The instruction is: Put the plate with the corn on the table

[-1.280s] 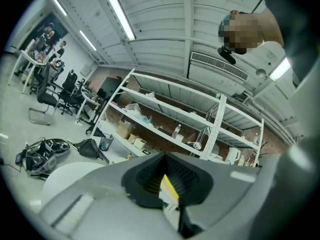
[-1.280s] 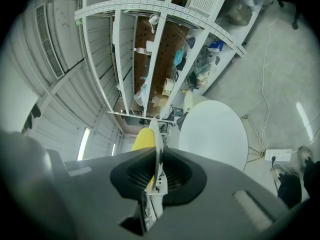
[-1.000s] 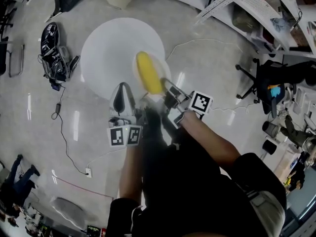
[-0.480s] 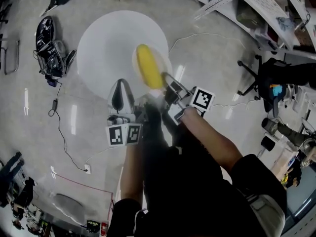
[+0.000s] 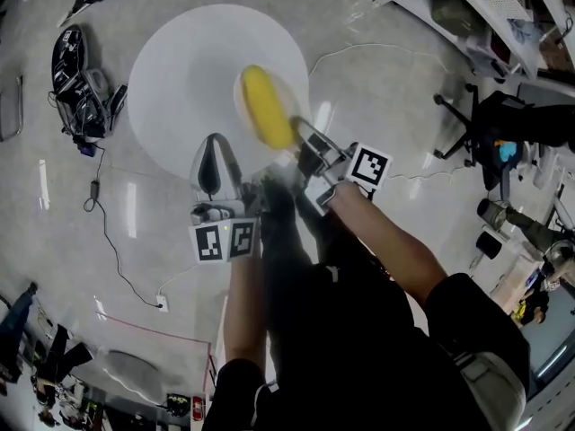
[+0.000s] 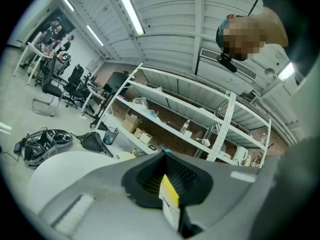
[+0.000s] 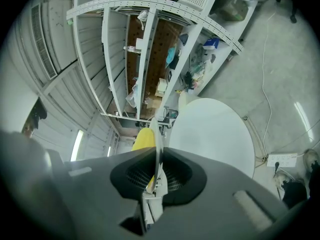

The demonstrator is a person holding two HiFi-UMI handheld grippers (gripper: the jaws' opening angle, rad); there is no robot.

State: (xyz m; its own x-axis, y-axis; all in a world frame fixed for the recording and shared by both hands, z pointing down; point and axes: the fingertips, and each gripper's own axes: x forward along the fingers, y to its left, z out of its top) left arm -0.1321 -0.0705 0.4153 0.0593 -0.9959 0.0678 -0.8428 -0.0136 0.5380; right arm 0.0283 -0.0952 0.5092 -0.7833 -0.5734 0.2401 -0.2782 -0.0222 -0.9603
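- The right claw point(image 5: 304, 136) is clenched on the near rim of the plate point(image 5: 297, 104), and the corn point(image 5: 266, 108) lies on the plate.
- The plate hangs over the near right edge of the tabletop point(image 5: 180, 70); whether it touches cannot be told.
- The left claw point(image 5: 214, 167) is clenched on nothing, by the near edge.
- This looks like the placing step. Next, the plate needs to settle flat, further in from the edge, before the claw lets go.

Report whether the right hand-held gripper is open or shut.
Shut on the plate: in the right gripper view, the right hand-held gripper pinches the rim between its jaws, with the corn on the plate.
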